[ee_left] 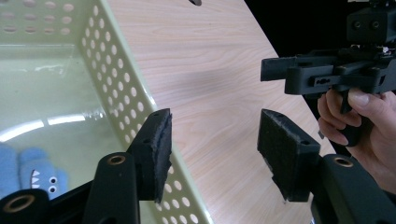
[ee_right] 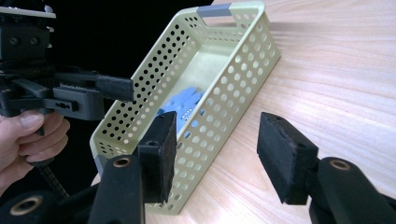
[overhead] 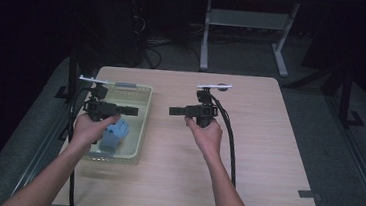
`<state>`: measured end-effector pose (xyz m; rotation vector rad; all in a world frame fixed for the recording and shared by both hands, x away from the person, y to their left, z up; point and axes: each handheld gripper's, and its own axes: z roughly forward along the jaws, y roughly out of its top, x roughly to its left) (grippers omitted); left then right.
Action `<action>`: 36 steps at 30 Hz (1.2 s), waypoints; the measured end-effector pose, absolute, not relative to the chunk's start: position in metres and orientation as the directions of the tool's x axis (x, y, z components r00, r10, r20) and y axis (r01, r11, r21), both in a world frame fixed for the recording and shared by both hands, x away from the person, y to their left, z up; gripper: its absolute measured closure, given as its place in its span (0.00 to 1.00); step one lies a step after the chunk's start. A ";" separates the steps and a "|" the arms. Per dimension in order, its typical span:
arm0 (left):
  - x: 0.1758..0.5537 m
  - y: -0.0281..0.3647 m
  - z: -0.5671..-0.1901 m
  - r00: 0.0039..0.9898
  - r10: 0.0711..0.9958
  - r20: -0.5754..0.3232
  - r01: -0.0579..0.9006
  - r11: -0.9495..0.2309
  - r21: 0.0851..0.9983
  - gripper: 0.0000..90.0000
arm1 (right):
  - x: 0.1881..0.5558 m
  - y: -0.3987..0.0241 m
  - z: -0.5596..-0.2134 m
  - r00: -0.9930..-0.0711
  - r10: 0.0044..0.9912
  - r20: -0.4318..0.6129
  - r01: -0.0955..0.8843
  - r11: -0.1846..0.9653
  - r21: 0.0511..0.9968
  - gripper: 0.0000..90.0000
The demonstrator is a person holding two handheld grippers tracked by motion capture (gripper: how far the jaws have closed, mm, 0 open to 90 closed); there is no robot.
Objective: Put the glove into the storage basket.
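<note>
We hold the left gripper [overhead: 131, 111] over the basket [overhead: 141, 129], the right gripper [overhead: 175, 111] above the bench [overhead: 266, 155], both jaws open and empty; lower squarely onto the blue toy [overhead: 114, 134].

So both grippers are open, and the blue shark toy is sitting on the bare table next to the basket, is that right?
Not quite. Both the left gripper and the right gripper are open, but the blue shark toy lies inside the basket, not on the bare table beside it. The left gripper view shows it on the basket's floor.
</note>
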<state>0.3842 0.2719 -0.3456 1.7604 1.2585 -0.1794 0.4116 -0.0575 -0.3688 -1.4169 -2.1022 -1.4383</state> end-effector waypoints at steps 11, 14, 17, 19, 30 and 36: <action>0.382 0.248 -0.343 0.507 0.636 -0.583 0.790 -0.072 0.608 0.44 | 0.407 -0.083 -0.368 -0.492 0.593 0.638 0.801 0.022 0.598 0.50; 0.382 0.238 -0.342 0.516 0.628 -0.582 0.786 -0.077 0.614 0.42 | 0.404 -0.094 -0.369 -0.482 0.593 0.645 0.801 0.000 0.599 0.48; 0.382 0.230 -0.341 0.527 0.620 -0.581 0.782 -0.085 0.618 0.41 | 0.402 -0.103 -0.369 -0.477 0.596 0.646 0.803 -0.003 0.596 0.48; 0.382 0.224 -0.341 0.530 0.617 -0.582 0.781 -0.088 0.619 0.41 | 0.401 -0.109 -0.368 -0.476 0.597 0.646 0.800 -0.011 0.599 0.48; 0.382 0.200 -0.344 0.557 0.595 -0.580 0.770 -0.107 0.629 0.39 | 0.393 -0.143 -0.372 -0.447 0.609 0.656 0.800 -0.055 0.597 0.46; 0.381 0.186 -0.346 0.575 0.579 -0.578 0.762 -0.121 0.636 0.38 | 0.390 -0.162 -0.376 -0.431 0.616 0.659 0.800 -0.078 0.595 0.45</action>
